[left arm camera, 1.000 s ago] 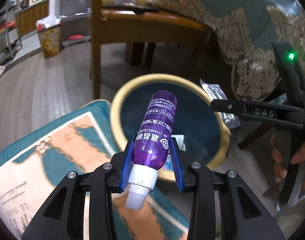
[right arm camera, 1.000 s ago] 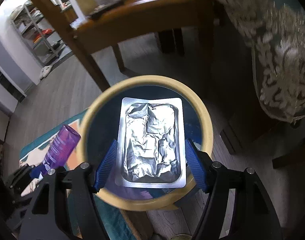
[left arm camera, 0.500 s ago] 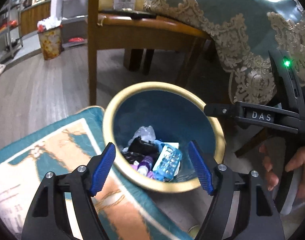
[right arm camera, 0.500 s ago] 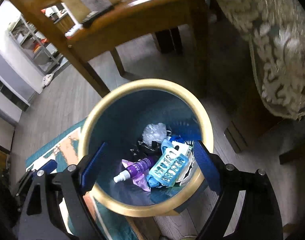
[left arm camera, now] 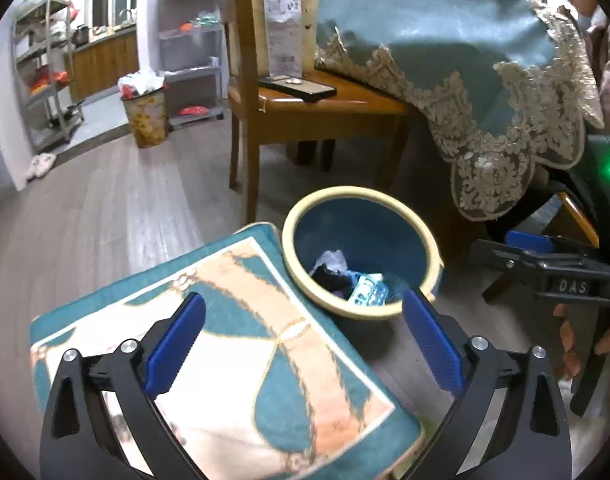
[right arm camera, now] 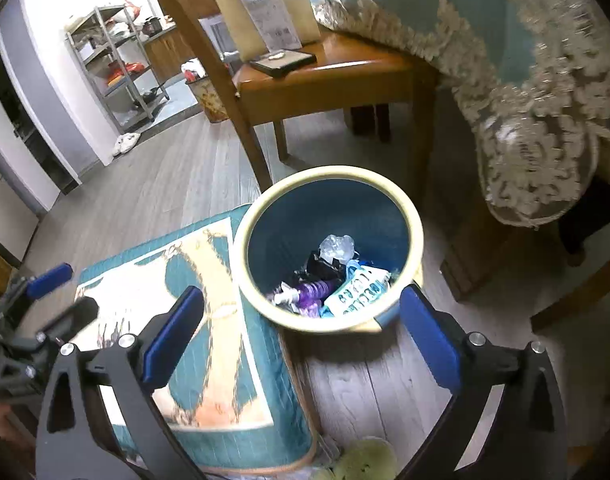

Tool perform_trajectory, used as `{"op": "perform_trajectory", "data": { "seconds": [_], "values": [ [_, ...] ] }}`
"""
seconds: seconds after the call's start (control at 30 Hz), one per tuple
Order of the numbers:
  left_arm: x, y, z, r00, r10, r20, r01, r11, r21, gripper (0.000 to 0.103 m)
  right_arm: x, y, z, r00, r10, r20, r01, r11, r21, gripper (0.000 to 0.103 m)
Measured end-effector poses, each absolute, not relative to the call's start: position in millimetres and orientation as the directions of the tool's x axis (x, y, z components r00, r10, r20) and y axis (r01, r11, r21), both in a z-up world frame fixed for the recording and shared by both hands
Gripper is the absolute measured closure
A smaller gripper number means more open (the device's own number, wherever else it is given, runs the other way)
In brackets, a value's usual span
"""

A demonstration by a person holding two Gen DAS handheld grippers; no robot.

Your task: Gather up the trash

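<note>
Trash: purple spray bottle (right arm camera: 313, 292), a blue-and-white pack (right arm camera: 359, 291), crumpled clear film (right arm camera: 336, 246) and a dark wrapper lie at the bottom of the bin (right arm camera: 415, 240).
Handling: all looks light; the bottle is stiff and smooth, best taken across its body; film and wrapper are soft and take any pinch.
Bin: blue inside, cream rim, upright on the wood floor (left arm camera: 117, 216), touching the near-left cushion (left arm camera: 241, 360).
Jaws: left gripper (left arm camera: 301, 348) and right gripper (right arm camera: 301, 338) have just been opening; both wide, nothing between them.
Edges: chair (right arm camera: 329, 72) leg and lace tablecloth (left arm camera: 505, 112) crowd the far and right sides.
Room: open floor lies far left.
</note>
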State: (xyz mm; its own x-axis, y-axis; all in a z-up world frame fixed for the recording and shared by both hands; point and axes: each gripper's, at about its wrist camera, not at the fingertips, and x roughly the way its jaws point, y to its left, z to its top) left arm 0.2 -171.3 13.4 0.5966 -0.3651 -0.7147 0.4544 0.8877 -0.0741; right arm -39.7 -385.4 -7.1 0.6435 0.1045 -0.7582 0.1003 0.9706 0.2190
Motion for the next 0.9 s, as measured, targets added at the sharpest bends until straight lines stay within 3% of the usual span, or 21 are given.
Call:
{"op": "perform_trajectory", "data": {
  "seconds": [0.23, 0.9],
  "values": [
    [-33, -154, 30, 0.646, -0.307, -0.699, 0.426, 0.905, -0.003, 0.005, -79, -376, -10, 0.638, 0.074, -0.767, 0.102, 0.979, 0.179, 0.006],
    [-34, -169, 26, 0.675, -0.286, -0.681, 0.397, 0.918, 0.009, 0.005, -79, -381, 0, 0.677, 0.052, -0.734, 0.140, 0.970, 0.198, 0.006]
  ]
}}
